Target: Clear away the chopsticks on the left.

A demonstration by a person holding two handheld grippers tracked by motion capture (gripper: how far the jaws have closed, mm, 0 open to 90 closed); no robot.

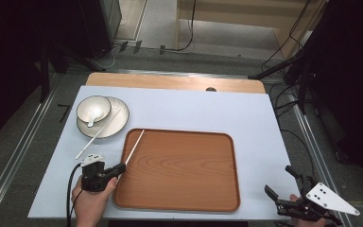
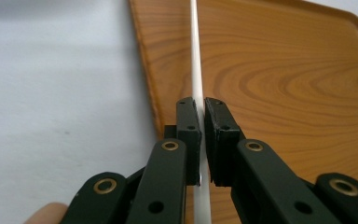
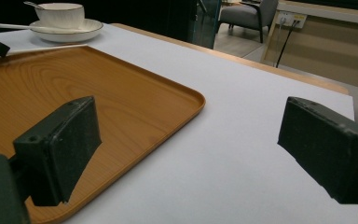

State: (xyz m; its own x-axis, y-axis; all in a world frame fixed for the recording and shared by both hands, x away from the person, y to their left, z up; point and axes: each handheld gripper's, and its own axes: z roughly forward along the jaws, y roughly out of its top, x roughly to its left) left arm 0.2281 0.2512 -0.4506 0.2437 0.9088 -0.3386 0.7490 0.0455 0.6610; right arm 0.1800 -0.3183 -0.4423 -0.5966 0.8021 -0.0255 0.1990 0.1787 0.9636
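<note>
Left tool [image 1: 118,168] clamps one thin white chopstick [image 1: 135,146] at its near end, the stick slanting over the wooden tray's [image 1: 179,189] left rim. Looks like a transfer step; next comes lowering it flat inside, then release. Second chopstick [image 1: 97,135] leans on the plate [image 1: 118,124]. Right tool [image 1: 283,187] idles wide apart at the desk [image 1: 255,123] corner

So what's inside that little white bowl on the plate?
A white spoon rests inside the small white bowl, which sits on a dark-rimmed white plate. The plate's surface under the bowl is covered.
</note>
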